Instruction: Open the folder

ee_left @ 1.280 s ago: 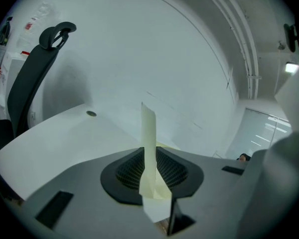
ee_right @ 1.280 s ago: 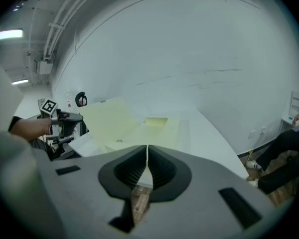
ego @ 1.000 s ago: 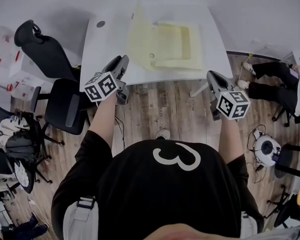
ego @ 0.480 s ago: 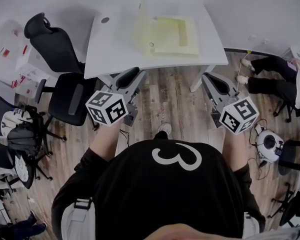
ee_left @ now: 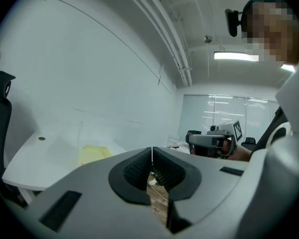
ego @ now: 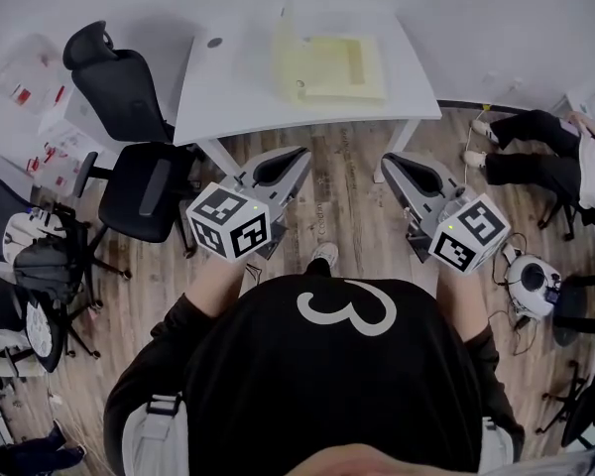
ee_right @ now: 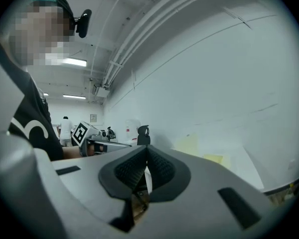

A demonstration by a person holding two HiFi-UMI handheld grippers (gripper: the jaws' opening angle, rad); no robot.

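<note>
Left gripper (ego: 299, 155), freshly closed, and right gripper (ego: 389, 162) both clamped empty; folder (ego: 332, 67) with long axis left-right.

Left tool (ego: 299, 155) just closed, right tool (ego: 388, 161) closed

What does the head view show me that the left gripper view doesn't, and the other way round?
Head view only: a seated person's legs right of the table. Left gripper view only: the ceiling lights, and the left gripper tongs, which have just closed, tips together with nothing between them. Both: the table, the yellow folder lying on it, a black chair and the right gripper.
</note>
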